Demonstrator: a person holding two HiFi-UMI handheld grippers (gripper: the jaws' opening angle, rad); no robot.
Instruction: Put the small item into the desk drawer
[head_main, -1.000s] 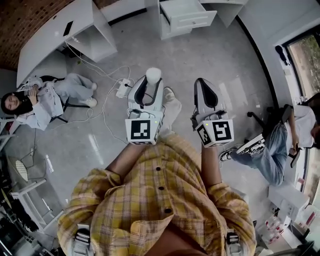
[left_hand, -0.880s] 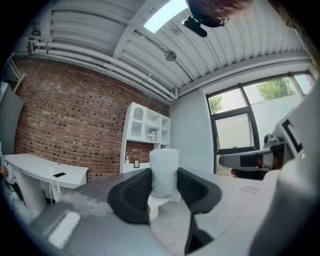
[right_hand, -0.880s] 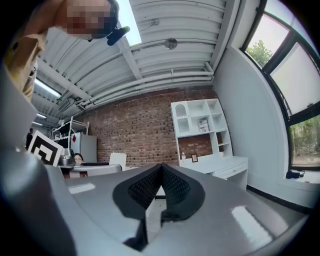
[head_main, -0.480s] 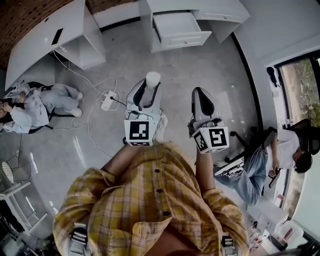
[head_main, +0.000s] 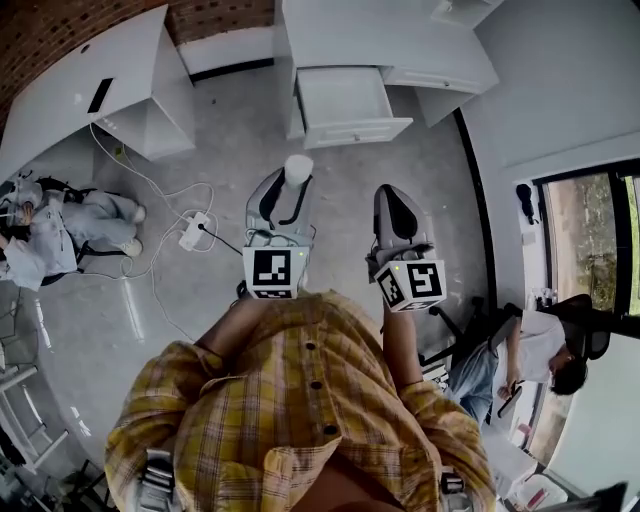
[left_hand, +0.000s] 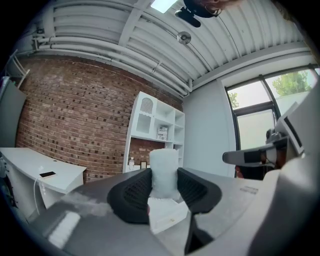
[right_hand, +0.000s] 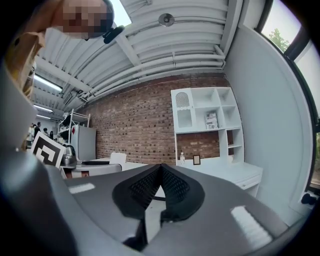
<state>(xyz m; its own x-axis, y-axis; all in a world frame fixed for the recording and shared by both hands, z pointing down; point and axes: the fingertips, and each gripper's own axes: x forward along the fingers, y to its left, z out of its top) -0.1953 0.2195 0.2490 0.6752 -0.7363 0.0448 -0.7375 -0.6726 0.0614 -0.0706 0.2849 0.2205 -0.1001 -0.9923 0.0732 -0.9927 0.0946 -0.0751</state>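
Note:
My left gripper is shut on a small white cylinder-shaped item, which stands up between the black pads as a white block. To its right, my right gripper is shut with nothing between its pads. Both point level toward the white desk at the top of the head view. Its drawer is pulled open and looks empty, a short way ahead of the left gripper. In the left gripper view the drawer front shows just below the held item.
A second white desk stands at the left, with a phone on it and a power strip with cables on the floor. People sit at the far left and lower right. A white shelf unit stands against the brick wall.
Both grippers have travelled forward across the floor toward the white desk. The open drawer now lies much closer in front of them. The grip on the white item is unchanged.

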